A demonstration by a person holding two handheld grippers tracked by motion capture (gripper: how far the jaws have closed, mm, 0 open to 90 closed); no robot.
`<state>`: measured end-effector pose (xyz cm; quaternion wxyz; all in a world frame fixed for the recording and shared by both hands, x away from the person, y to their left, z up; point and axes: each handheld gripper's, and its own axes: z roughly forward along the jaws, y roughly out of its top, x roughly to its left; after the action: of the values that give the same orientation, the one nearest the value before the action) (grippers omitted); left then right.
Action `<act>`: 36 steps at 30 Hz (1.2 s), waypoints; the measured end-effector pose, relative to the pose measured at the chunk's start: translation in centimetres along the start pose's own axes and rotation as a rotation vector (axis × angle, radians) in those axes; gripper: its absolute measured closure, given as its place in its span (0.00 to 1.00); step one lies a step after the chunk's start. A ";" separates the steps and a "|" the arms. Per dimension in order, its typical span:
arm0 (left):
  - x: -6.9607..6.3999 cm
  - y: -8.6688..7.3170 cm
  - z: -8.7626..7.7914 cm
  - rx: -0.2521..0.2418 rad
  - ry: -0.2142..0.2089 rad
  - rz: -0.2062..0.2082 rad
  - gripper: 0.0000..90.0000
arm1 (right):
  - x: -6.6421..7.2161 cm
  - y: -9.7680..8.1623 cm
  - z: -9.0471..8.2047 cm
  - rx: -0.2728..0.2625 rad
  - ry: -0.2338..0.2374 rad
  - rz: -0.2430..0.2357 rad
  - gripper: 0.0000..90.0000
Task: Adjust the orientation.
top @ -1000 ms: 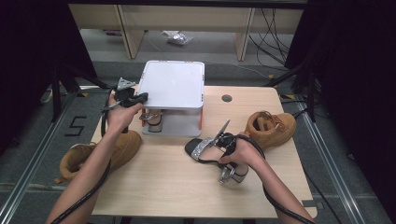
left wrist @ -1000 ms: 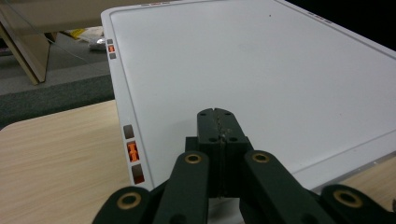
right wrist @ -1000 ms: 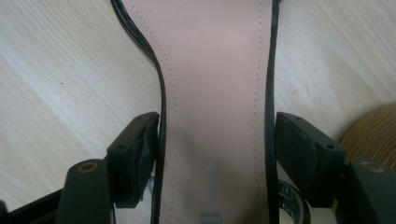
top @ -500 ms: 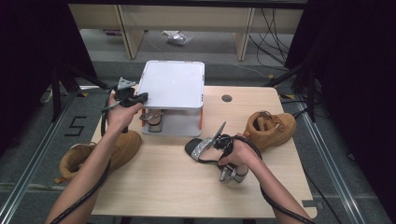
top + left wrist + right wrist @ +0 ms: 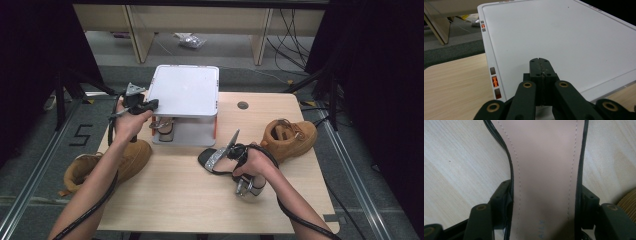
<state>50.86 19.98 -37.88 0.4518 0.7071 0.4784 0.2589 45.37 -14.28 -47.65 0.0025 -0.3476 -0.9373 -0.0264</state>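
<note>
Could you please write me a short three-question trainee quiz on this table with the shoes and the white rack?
1. True or false: the left gripper has its jaws shut with nothing between them, over the white top of the rack.
2. What does the right gripper grip? A) a tan boot B) a black sandal with a pink insole C) a cable
3. How many tan boots are on the table?

Key:
1. True.
2. B: the jaws press on both edges of the sandal.
3. Two: the left boot at the table's left edge, the right boot near its right edge.
</note>
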 end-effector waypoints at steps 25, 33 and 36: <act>0.0 0.1 0.0 0.006 0.000 0.002 1.00 | 2.6 1.5 -3.3 -0.184 0.056 0.345 0.48; 0.1 0.0 0.0 0.005 -0.003 0.000 1.00 | 3.5 5.0 -3.4 -0.213 0.037 0.451 0.48; 0.1 0.0 0.0 0.004 -0.004 -0.002 1.00 | 3.5 6.6 -3.2 -0.226 0.003 0.439 0.48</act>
<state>50.88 20.04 -37.87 0.4516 0.7079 0.4786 0.2564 47.00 -7.15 -44.08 -0.0292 -0.5408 -0.8304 -0.1306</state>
